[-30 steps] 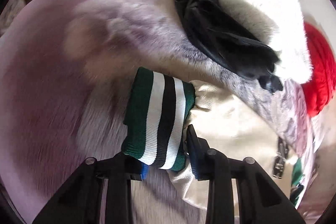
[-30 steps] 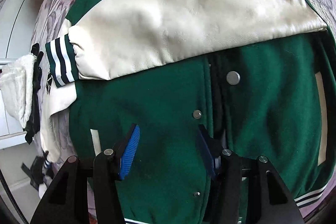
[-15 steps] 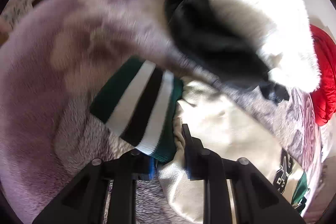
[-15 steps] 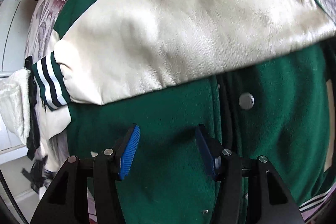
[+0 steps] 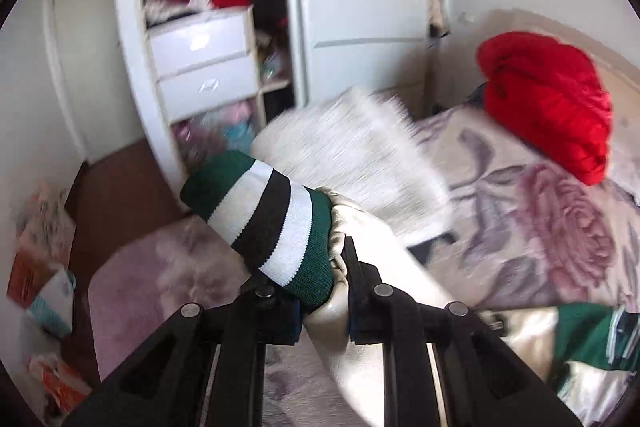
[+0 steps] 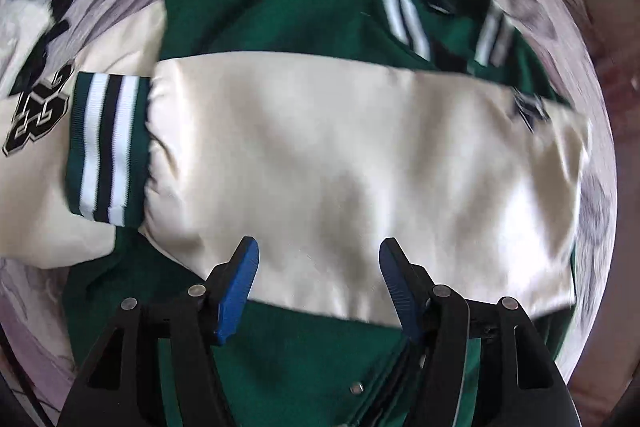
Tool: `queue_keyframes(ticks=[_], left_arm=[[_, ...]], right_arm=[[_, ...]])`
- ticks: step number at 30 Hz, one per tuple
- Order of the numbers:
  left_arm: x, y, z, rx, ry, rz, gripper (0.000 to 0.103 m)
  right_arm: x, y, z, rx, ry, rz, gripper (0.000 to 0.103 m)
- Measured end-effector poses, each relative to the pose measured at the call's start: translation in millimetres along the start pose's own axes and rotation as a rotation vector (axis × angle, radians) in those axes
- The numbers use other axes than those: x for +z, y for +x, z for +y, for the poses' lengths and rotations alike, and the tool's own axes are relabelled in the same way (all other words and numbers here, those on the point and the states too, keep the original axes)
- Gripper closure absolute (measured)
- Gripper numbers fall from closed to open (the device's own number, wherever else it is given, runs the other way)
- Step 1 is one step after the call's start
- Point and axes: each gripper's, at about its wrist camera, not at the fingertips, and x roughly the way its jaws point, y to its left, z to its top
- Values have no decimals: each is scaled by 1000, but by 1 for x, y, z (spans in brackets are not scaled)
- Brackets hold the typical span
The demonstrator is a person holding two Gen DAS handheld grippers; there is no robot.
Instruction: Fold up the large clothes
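So the left gripper (image 5: 320, 291) is clamped tight on the cream sleeve (image 5: 360, 339) of the varsity jacket (image 6: 280, 15), pinching it right behind the striped cuff (image 5: 260, 223). That cuff, green with white and black bands, sticks up just past the fingertips and is lifted clear of the bed. Beyond it sits a fluffy white blanket (image 5: 352, 151), and further off to the right of the jaws a red puffy garment (image 5: 548, 99) lies on the floral bedspread (image 5: 552, 223). Way out ahead is a white wardrobe (image 5: 208, 63) with drawers and clothes stuffed on the shelves.

Right gripper (image 6: 318, 275) is spread wide with nothing between its blue pads (image 6: 236, 287), hovering over the jacket's green body. Just ahead of the fingertips the other cream sleeve (image 6: 340, 179) is folded flat across the chest, its cuff (image 6: 104, 143) out to the left of the jaws. Further left there's a black number patch (image 6: 36, 111); the striped collar (image 6: 404, 7) is at the far side.
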Motion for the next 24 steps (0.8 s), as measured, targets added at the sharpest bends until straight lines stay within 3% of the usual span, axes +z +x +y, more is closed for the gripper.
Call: queue_keyframes(ticks=[4, 7, 11, 15, 17, 20, 24], left_arm=[[20, -46, -60, -86, 69, -80, 91], [22, -78, -119, -193, 134, -113, 91], [10, -128, -208, -375, 217, -111, 91], [-33, -178, -315, -590, 337, -30, 91], [-72, -205, -371, -686, 444, 32, 91], [-133, -223, -434, -755, 586, 175, 91], [-211, -224, -485, -751, 767, 359, 90]], right_arm=[[8, -14, -3, 41, -32, -46, 38], [-4, -30, -35, 73, 11, -59, 38], [-36, -37, -100, 112, 149, -11, 38], [-83, -23, -192, 132, 349, 59, 38], [-114, -17, -234, 136, 446, 87, 38], [-153, -7, -292, 118, 550, 117, 38], [-199, 6, -354, 87, 632, 150, 38]])
